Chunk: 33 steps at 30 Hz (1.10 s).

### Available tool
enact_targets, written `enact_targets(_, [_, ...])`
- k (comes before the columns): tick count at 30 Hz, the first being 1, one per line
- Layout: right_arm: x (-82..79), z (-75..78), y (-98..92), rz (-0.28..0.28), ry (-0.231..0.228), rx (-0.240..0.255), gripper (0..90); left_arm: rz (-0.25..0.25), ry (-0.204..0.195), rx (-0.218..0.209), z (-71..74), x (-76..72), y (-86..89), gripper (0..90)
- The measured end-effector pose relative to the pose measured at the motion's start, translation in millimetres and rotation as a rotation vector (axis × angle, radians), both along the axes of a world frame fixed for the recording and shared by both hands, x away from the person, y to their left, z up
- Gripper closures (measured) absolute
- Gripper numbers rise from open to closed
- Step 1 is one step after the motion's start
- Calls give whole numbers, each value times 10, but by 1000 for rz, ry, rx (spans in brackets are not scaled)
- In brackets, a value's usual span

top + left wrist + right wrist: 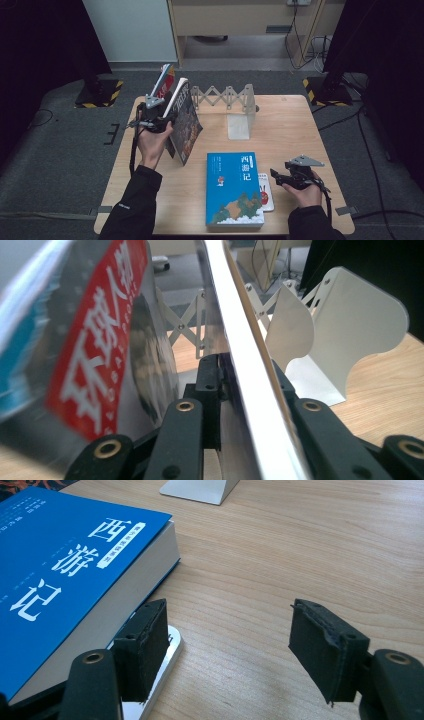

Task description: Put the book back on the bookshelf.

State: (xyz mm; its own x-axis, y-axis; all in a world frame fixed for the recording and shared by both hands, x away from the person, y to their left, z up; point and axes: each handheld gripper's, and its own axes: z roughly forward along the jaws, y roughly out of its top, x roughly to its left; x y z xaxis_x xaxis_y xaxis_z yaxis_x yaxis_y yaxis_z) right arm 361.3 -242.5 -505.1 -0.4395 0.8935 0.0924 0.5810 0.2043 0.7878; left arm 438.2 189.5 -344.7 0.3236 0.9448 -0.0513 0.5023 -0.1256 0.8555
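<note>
Upright between the left gripper [159, 118]'s jaws stands a thick dark-covered book with white page edges [184, 122], clamped on its lower edge, its long axis rising and tilting away toward the white metal bookend [240, 120]. Just beside it leans a red-titled magazine [164, 82]. Over the wooden tabletop [290, 130], the right gripper [280, 177]'s jaws stand apart, empty, beside the flat blue book [234, 190].

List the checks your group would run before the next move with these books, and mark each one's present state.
1. Left tool grips the dark-cover book: ok.
2. That book stands upright: not ok, it leans.
3. Free space beside the rack's white end plate: ok.
4. Right tool open and empty: ok.
5. Blue book lies flat beside the right tool: ok.
6. Red-label magazine is supported: cannot tell.
</note>
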Motion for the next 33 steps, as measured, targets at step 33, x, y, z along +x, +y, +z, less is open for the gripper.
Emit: enact_targets(33, [25,-7,-22,0,3,7,320,243,-160,36,41,541,-184,817])
